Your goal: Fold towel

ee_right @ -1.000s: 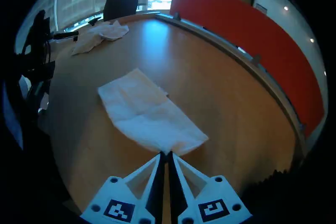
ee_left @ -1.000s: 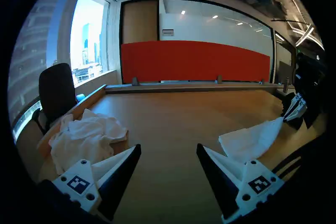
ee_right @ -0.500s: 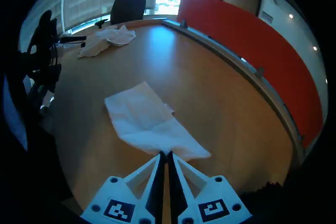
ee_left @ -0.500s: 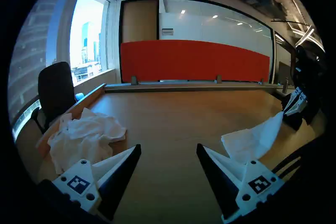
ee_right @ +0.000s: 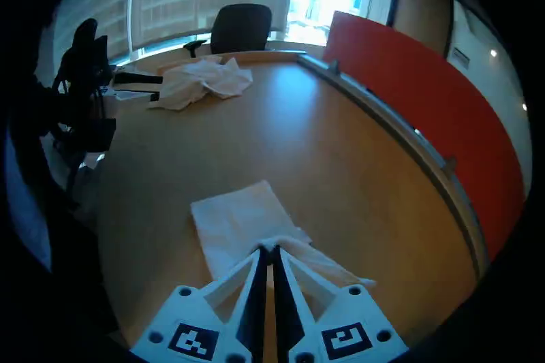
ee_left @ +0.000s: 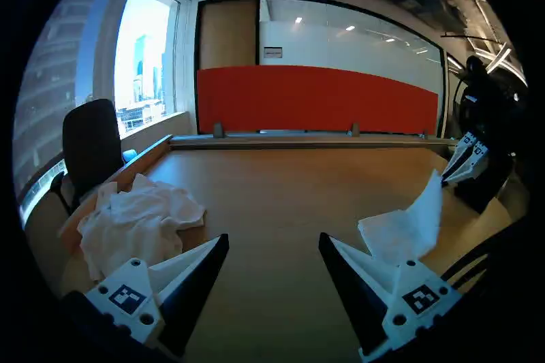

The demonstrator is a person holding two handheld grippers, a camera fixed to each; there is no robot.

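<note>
As our right gripper [ee_right: 268, 250] pinches one flat white towel [ee_right: 235, 223], our left gripper [ee_left: 272, 237] gapes empty.
One crumpled white heap [ee_left: 136, 223] hugs an edge of our wooden table [ee_left: 286, 186].

White towel [ee_right: 235, 223]: far half flat on table [ee_right: 327, 138], near end raised, creased.

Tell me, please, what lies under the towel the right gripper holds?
Bare wooden table surrounds the towel; the right gripper pinches one end. Anything beneath the flat part is covered.
</note>
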